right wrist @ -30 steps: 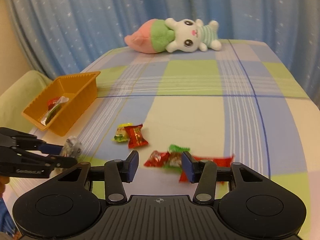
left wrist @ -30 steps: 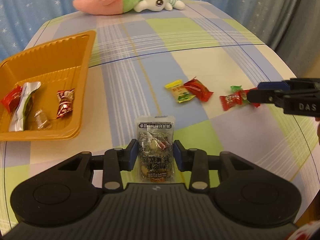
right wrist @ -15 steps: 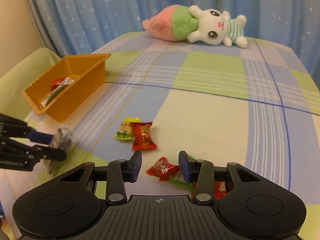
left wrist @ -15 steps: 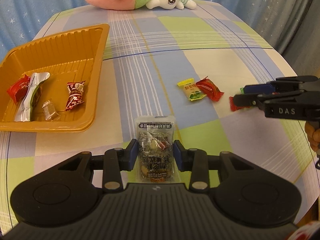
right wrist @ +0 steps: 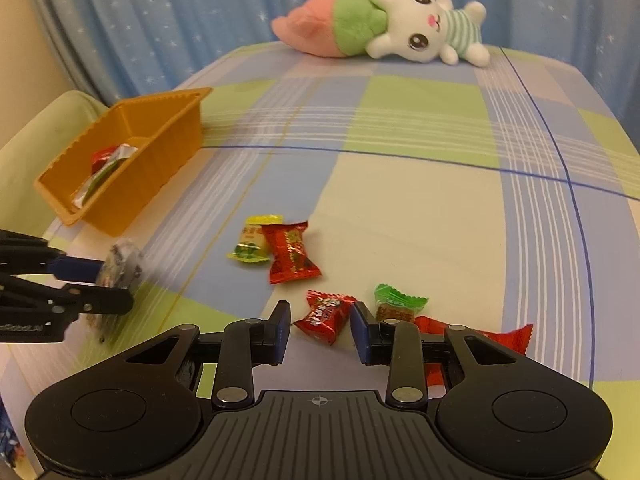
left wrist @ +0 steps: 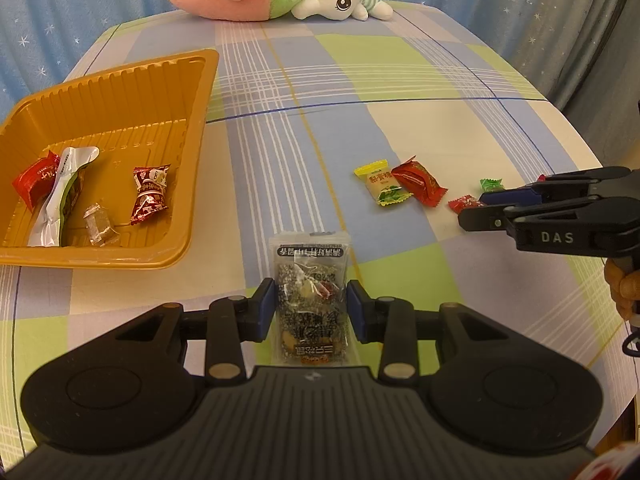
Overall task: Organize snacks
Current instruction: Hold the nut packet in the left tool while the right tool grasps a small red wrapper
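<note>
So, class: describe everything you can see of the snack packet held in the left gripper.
The snack packet is a flat, clear plastic sachet showing dark, speckled seeds or nuts, with a black printed band near its far end. It points away from the camera, pinched on both long sides by the blue-padded jaws of the left gripper, over the checked tablecloth. From the right wrist view it looks blurred.

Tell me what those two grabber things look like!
Both are black plastic. The left gripper and the right gripper each have a ribbed body, two round bulges, silver rivets and two fingers with blue pads. Seen from the side, the right one shows white letters "DAS". No sleeves show.
</note>
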`<state>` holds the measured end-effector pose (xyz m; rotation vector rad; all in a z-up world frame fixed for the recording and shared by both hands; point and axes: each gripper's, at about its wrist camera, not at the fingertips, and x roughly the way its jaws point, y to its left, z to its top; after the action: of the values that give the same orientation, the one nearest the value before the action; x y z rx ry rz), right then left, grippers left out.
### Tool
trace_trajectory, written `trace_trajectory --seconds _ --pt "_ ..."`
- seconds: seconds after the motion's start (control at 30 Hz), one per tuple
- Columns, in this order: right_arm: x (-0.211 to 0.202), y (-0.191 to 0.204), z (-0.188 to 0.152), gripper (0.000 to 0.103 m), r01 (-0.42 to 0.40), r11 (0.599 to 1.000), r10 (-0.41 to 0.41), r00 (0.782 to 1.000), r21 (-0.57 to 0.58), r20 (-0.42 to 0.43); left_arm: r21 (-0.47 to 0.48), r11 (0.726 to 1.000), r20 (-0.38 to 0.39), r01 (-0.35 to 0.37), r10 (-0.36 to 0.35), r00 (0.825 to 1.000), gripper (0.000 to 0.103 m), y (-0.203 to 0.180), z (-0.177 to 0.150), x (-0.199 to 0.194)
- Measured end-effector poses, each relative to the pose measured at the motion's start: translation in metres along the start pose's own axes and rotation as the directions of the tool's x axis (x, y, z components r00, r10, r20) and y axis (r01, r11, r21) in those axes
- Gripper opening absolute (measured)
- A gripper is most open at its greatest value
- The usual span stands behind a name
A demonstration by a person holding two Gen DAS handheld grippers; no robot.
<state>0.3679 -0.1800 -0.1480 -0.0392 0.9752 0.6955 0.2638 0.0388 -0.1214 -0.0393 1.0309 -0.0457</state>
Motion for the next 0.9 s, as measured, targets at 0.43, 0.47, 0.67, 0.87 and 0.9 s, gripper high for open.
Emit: trace_trajectory --seconds 0.43,0.47,0.67,0.87,0.9 --pt "-0.003 0.003 -0.002 0.023 0.011 1.000 -0.011 1.000 0.007 0.019 0.005 1.000 0.014 -0.004 0.004 1.000 0.035 0.000 -0.001 -0.007" --pt "-0.004 0.004 -0.002 0.023 0.010 1.000 -0.010 1.000 0.006 0.021 0.005 1.000 0.015 -0.004 0.004 1.000 0.035 0.000 -0.001 -0.008" --pt "-0.012 0.008 -0.004 0.023 0.003 1.000 -0.003 0.999 0.010 0.038 0.006 1.000 0.027 0.000 0.000 1.000 0.035 -0.001 -0.002 -0.013" --pt "-0.028 0.014 -0.007 0.023 -0.011 1.000 0.010 0.998 0.024 0.068 0.007 1.000 0.051 0.007 -0.007 0.999 0.035 -0.001 -0.004 -0.023" --pt "-0.031 0.016 -0.008 0.023 -0.014 1.000 0.012 0.997 0.026 0.073 0.006 1.000 0.055 0.008 -0.009 0.998 0.035 -0.001 -0.004 -0.025"
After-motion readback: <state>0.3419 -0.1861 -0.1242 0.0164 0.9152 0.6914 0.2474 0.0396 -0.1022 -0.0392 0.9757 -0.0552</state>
